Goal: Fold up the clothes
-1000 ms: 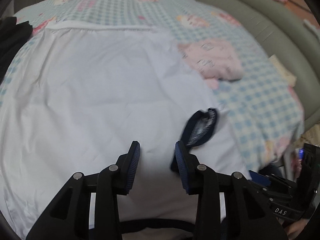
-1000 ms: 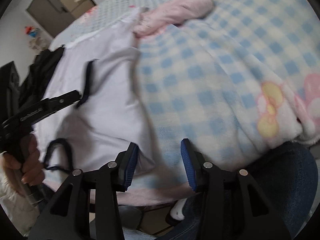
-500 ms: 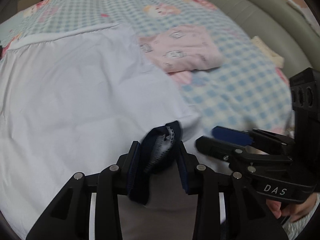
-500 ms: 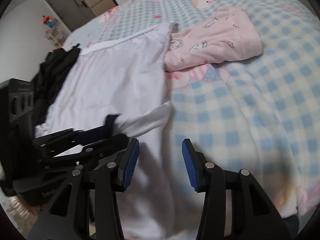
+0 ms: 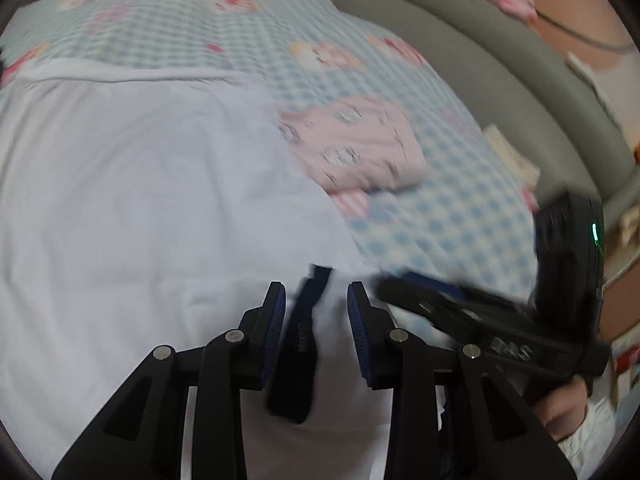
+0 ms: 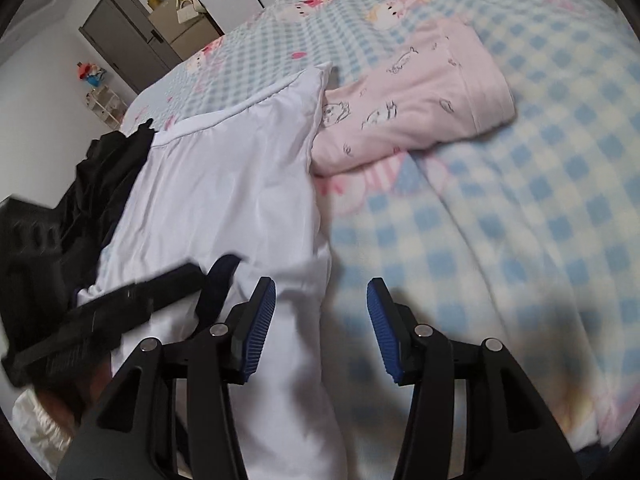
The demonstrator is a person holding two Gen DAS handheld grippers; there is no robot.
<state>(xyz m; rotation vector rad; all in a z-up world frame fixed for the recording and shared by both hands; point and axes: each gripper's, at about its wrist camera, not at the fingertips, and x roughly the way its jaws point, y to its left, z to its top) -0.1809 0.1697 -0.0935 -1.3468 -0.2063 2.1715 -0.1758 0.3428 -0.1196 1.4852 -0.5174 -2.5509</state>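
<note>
The white garment lies spread over the left and middle of the left wrist view, flat on the blue checked blanket, its white hem band running across the upper left. In the right wrist view it fills the left half of the frame, its near edge falling away at the bottom centre, probably over the side of the bed. A dark blue trim, seemingly a sleeve cuff or collar edge, sits at the bottom centre of the left wrist view, right between the fingers of the left gripper. Those fingers stand apart with a gap on either side of the trim, so they look parted around it, not clamped; blur makes any contact hard to judge. The placement suggests the trim serves as a handle for drawing that part across the body. The right gripper hangs with its fingers wide apart and nothing between them, over the garment's right edge where cloth meets blanket, perhaps ready to take that edge. A folded pink garment lies in the upper middle, touching the white one's far corner, and a black garment is heaped at the left edge
</note>
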